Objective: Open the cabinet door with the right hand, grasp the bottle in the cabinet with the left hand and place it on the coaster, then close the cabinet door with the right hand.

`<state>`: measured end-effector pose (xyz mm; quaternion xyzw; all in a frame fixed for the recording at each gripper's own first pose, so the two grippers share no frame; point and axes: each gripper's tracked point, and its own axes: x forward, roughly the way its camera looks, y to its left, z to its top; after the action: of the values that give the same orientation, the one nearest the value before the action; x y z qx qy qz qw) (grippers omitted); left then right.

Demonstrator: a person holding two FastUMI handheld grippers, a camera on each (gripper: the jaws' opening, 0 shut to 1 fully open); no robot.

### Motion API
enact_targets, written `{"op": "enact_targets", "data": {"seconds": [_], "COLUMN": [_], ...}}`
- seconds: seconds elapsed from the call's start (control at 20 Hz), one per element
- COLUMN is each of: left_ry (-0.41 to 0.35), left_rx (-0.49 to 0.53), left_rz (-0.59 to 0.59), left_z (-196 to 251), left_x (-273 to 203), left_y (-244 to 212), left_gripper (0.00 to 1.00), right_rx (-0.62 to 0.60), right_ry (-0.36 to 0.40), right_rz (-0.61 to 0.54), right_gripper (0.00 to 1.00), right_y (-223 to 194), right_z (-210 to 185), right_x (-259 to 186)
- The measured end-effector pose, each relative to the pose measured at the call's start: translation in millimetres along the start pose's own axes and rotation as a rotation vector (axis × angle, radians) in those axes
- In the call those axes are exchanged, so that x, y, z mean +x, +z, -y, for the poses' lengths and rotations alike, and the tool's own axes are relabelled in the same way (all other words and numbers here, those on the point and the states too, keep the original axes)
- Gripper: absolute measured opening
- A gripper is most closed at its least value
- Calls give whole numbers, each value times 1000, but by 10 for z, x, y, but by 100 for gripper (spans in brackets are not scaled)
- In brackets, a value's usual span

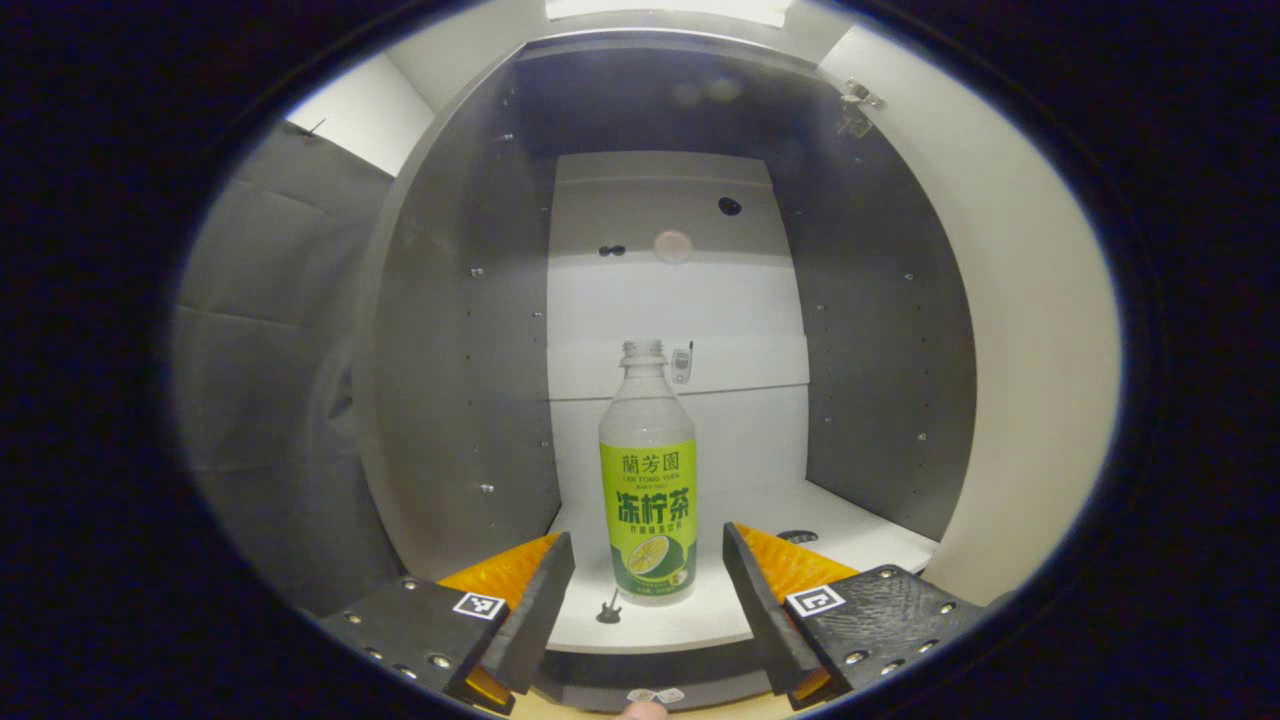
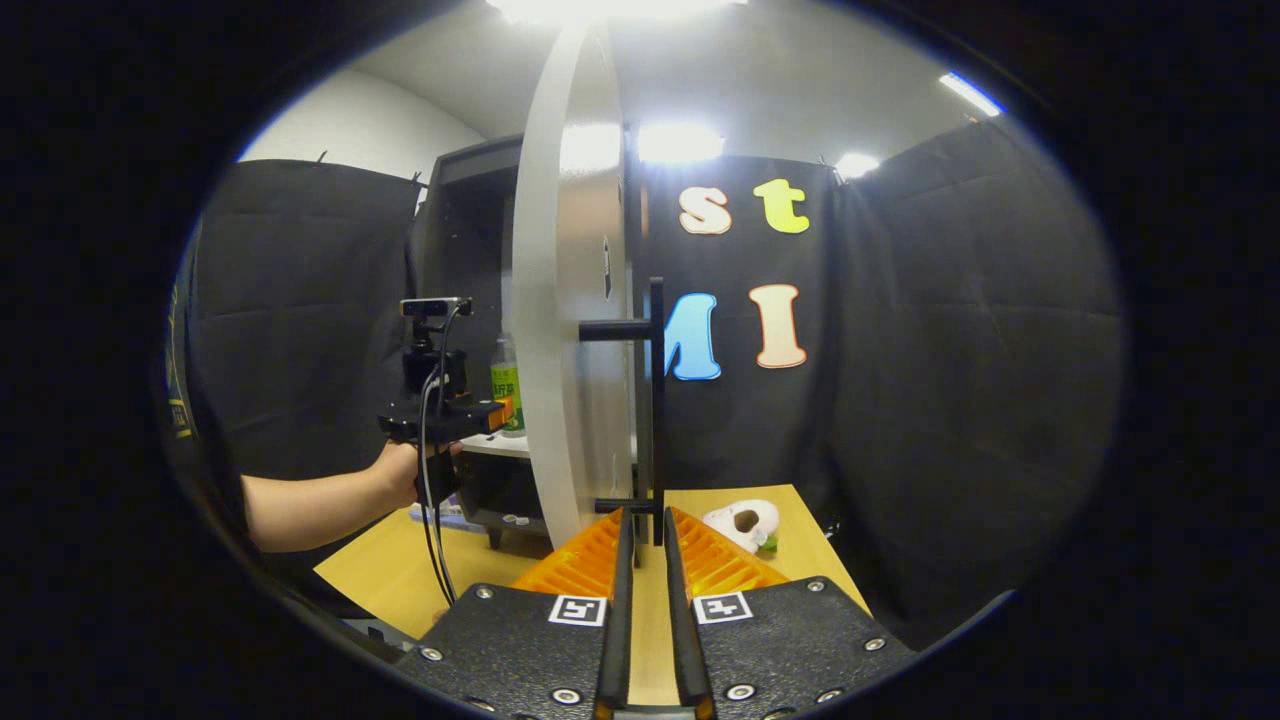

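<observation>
— Straight ahead of the left gripper, what stands there?
— The bottle, upright on the white shelf inside the cabinet. Its base sits between the two fingertips, yet neither finger touches it; the jaws are spread wide, holding nothing.
— And the right gripper?
— Its fingers are drawn nearly together around the lower end of the black handle on the cabinet door. Whether both fingers actually press on the bar, I cannot tell.
— How does the door stand?
— Swung open, edge-on just ahead of that gripper. Off to its left, past the door, a hand holds the left gripper up to the bottle. Ahead to the right, a small white object lies on the wooden table.
</observation>
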<state>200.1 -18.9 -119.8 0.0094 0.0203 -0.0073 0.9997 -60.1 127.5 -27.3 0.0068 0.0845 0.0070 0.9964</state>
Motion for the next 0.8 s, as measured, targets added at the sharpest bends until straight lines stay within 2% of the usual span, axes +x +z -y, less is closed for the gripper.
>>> {"op": "enact_targets", "data": {"seconds": [0.05,0.1,0.15,0.2,0.25,0.3,0.35,0.4,0.45,0.5,0.55,0.65,0.8], "left_ry": [-3,-3,-4,-7,-11,-11,-9,-17,-14,-4,-4,-11,-16], "left_rx": [-2,-1,2,10,17,25,30,31,42,53,54,39,39], "left_rz": [2,4,6,8,12,18,23,26,24,20,17,-1,-33], "left_z": [17,29,32,40,48,42,27,41,29,-4,-7,-8,-15], "left_x": [40,82,143,186,237,262,292,330,363,409,486,581,713], "left_y": [-19,-22,-28,-22,-11,4,3,2,-5,-20,-41,-125,-254], "left_gripper": [86,90,90,86,81,81,90,86,86,90,86,86,86], "right_rx": [24,53,69,61,46,35,30,31,39,58,86,148,133], "right_ry": [-8,-15,-28,-59,-91,-134,-178,-209,-242,-274,-302,-375,-585], "right_rz": [-14,-21,-13,19,52,81,99,104,103,93,86,103,28], "right_gripper": [25,31,44,51,71,78,84,85,86,85,88,88,93], "right_y": [-29,-37,-38,1,43,88,89,78,35,-15,-75,-148,-438], "right_z": [-8,-4,13,81,157,257,354,423,457,520,577,786,1289], "right_x": [-89,-182,-273,-344,-389,-437,-435,-447,-445,-452,-457,-334,-353]}}
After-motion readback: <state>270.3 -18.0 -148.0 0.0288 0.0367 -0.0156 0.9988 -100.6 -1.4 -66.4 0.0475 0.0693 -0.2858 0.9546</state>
